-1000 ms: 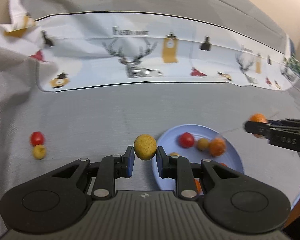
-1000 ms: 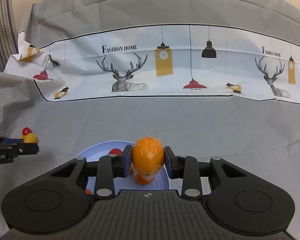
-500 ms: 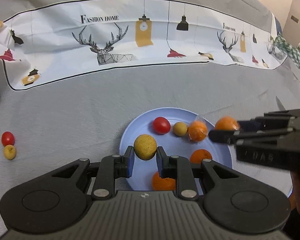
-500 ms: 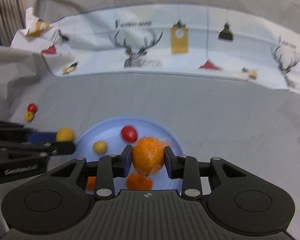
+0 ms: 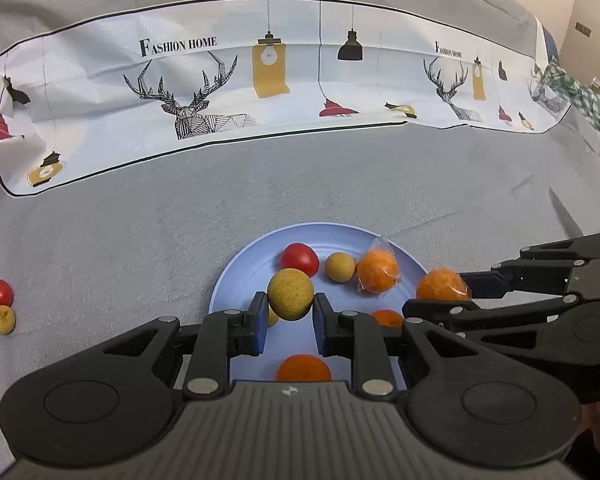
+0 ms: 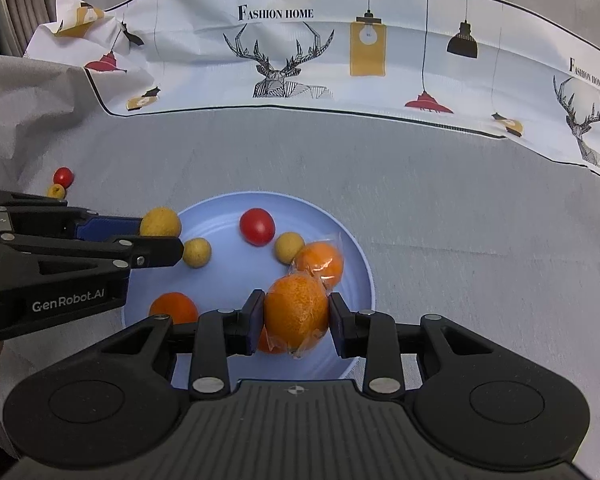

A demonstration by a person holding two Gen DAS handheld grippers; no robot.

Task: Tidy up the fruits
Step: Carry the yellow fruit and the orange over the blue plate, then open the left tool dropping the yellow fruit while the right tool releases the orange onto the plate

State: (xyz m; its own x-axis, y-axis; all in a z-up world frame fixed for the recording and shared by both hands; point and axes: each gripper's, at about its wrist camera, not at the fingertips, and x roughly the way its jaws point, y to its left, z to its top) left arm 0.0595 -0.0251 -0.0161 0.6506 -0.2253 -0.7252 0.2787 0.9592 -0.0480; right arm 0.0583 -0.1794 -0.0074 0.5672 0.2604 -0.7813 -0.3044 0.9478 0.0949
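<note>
My left gripper (image 5: 290, 322) is shut on a yellow round fruit (image 5: 290, 294) and holds it over the left part of the blue plate (image 5: 236, 280). My right gripper (image 6: 296, 322) is shut on a plastic-wrapped orange (image 6: 296, 312) over the plate's (image 6: 356, 256) near right part. On the plate lie a red tomato (image 6: 257, 226), two small yellow fruits (image 6: 196, 252), a wrapped orange (image 6: 320, 262) and bare oranges (image 6: 173, 307). Each gripper shows in the other's view: the right one (image 5: 440, 294) and the left one (image 6: 160, 236).
A red tomato (image 5: 0, 293) and a small yellow fruit (image 5: 3, 319) lie on the grey cloth far left of the plate. A white printed cloth (image 5: 300, 80) with deer and lamps runs across the back. A green checked cloth (image 5: 592, 108) sits at the far right.
Both grippers have moved in over the plate with their fruits still held. The left one came from the plate's left side, the right one from its right.
</note>
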